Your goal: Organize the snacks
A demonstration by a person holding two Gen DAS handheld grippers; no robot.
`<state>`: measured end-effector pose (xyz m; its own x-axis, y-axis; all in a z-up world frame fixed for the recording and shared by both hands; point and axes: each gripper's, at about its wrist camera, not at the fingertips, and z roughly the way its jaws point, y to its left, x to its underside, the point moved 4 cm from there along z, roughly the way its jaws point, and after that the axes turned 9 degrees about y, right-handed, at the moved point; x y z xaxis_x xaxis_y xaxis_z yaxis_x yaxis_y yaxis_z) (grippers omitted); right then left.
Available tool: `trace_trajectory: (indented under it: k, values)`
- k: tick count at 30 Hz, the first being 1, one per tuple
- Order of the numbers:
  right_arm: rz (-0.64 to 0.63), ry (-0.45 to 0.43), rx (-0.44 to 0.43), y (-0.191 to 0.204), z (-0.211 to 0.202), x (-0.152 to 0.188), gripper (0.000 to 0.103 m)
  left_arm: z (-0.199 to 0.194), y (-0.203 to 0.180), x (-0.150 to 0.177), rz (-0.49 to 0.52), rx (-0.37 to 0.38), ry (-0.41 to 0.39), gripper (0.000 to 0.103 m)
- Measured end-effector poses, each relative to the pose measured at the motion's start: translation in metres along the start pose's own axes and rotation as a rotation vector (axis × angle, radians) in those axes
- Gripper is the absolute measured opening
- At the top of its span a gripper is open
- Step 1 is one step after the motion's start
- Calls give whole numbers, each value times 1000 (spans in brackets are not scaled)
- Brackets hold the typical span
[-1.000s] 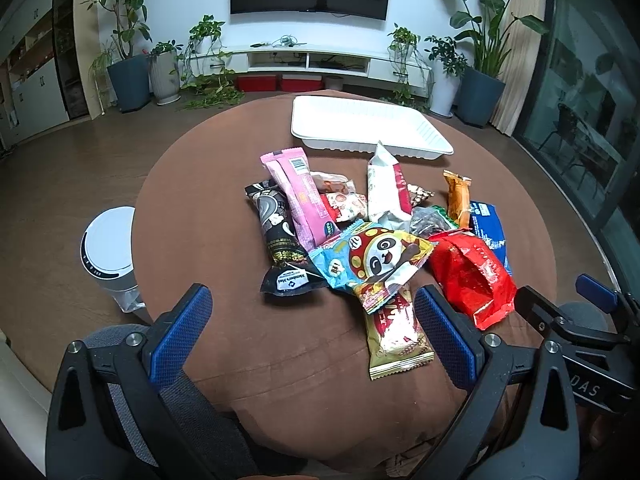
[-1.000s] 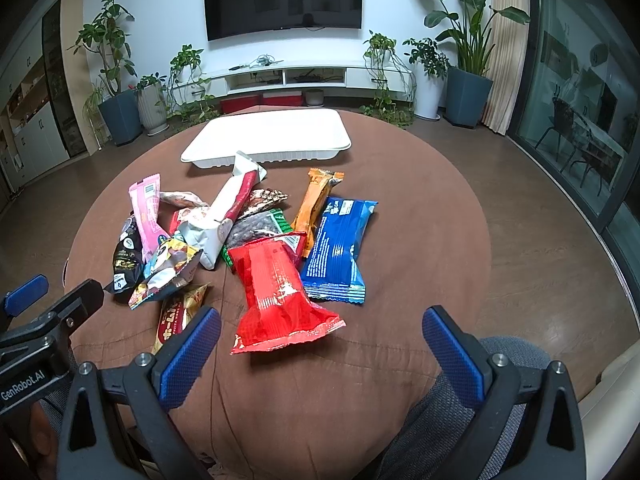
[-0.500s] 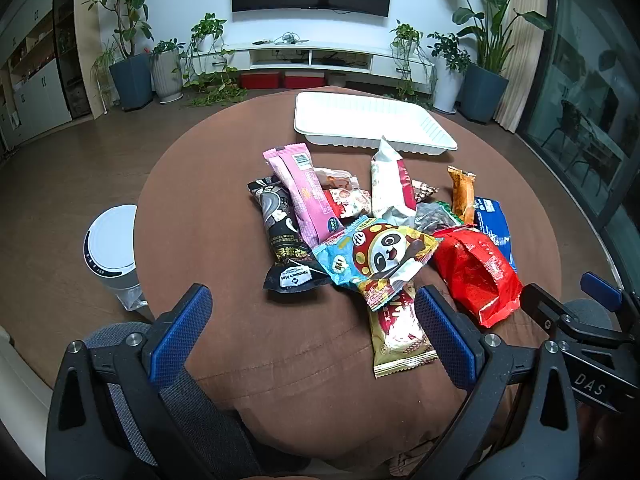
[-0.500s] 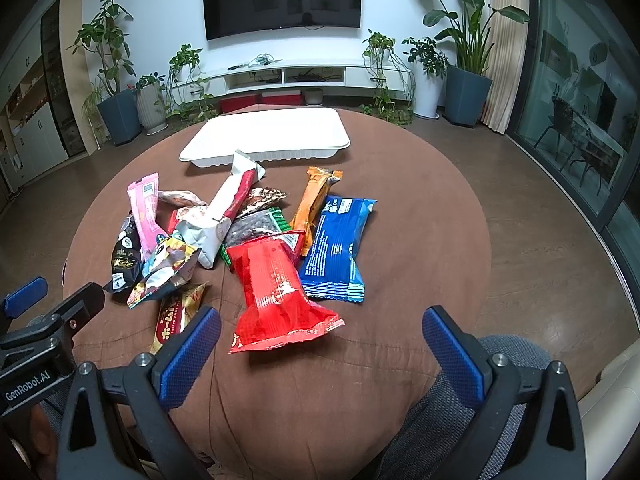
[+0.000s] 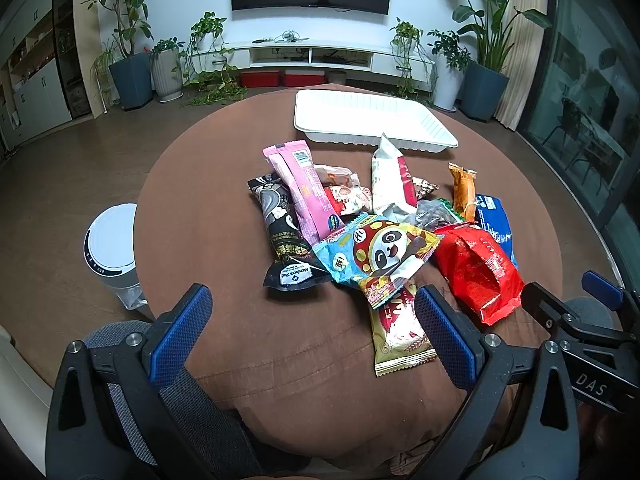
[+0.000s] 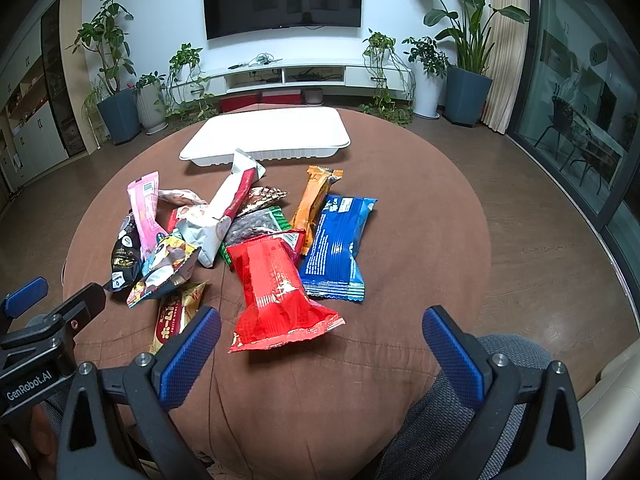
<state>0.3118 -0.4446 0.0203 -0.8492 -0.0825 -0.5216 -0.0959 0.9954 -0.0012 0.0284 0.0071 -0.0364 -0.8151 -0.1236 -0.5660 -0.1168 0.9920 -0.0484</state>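
both the left gripper (image 5: 312, 330) and right gripper (image 6: 322, 344) gape empty just short of the snack pile (image 6: 240, 236), the white tray (image 6: 268, 136) beyond it.

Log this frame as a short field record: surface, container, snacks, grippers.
surface: round table with brown cloth
container: white tray, far side, nothing in it
snacks: loose pile in the middle, none in the tray; red bag nearest, blue pack beside it
left gripper: open, holding nothing
right gripper: open, holding nothing
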Motion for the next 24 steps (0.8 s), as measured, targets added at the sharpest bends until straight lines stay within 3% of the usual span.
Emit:
trace_trajectory:
  k: [24]
  values:
    - [0, 6, -1, -2, -1, 0, 103, 4, 1, 3, 3, -6, 10, 103]
